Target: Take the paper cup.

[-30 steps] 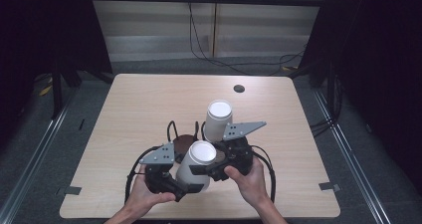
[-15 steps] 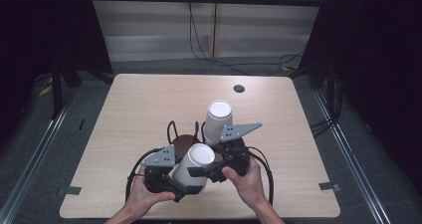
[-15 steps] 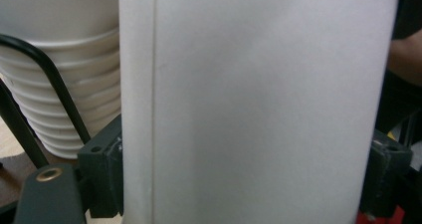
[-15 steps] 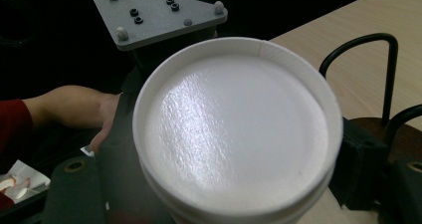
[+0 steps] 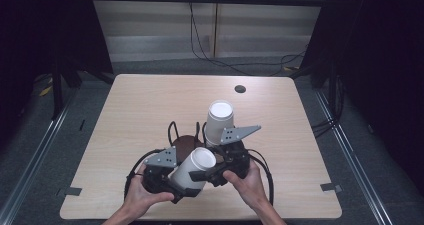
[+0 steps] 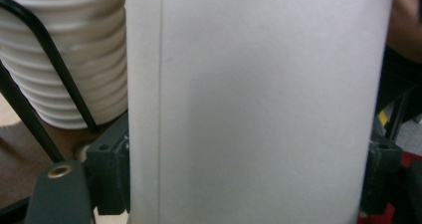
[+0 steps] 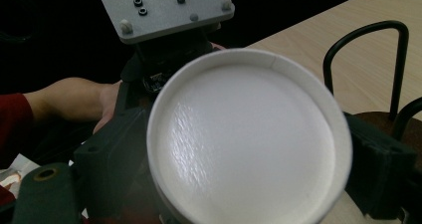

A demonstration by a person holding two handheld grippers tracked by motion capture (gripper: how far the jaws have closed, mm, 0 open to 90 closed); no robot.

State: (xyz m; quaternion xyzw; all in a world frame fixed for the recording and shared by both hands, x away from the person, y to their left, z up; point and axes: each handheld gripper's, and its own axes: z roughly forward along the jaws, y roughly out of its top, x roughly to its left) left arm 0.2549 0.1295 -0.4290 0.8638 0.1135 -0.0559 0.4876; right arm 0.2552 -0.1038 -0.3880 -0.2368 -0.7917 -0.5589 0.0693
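A white paper cup [image 5: 192, 169] lies tilted between both grippers above the table's front edge, its closed end turned up and to the right. My left gripper [image 5: 167, 179] has just been closing its jaws, and they now press on the cup's wall [image 6: 259, 104], which spans the space between them. My right gripper [image 5: 216, 170] is shut on the same cup near its closed end [image 7: 249, 144], one jaw on each side. A stack of white cups [image 5: 220, 117] stands just behind, in a black wire holder [image 5: 172, 131].
The holder stands on a round brown base [image 5: 186, 144] at the table's middle. A small dark hole [image 5: 240, 89] lies near the far edge. Cables loop around both hands. Dark floor and metal rails flank the wooden table [image 5: 140, 100].
My left gripper's jaws have closed in onto the cup's wall. Both hands and the cup have hardly shifted.
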